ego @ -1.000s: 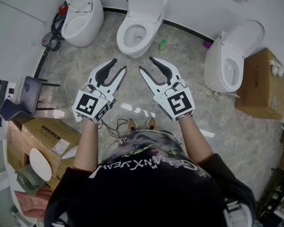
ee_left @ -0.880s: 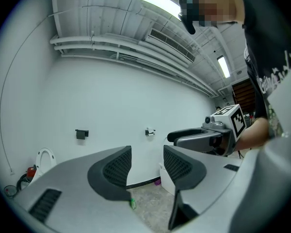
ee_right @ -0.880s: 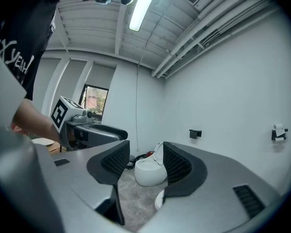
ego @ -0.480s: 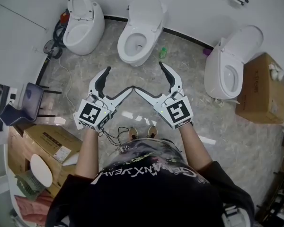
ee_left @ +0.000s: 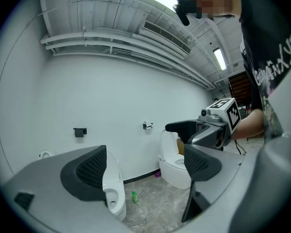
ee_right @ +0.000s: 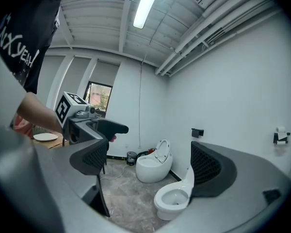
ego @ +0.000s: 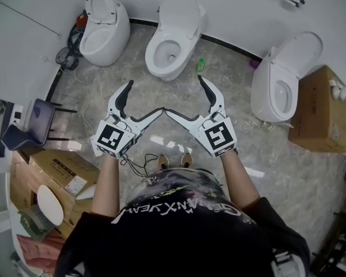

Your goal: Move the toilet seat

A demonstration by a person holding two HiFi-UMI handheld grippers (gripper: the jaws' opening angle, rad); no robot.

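White hand-held grippers (ego: pixel 145 97) (ego: pixel 184 95), jaws newly wider, empty.

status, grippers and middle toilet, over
Left hand-held gripper and right hand-held gripper just opened wide, nothing between jaws. Middle toilet ahead, lid up, untouched. Green bottle beside it.

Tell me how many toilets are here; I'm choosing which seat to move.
3. The left toilet stands at the far left, the middle toilet straight ahead, the right toilet beside the cardboard box. More may be outside the view.
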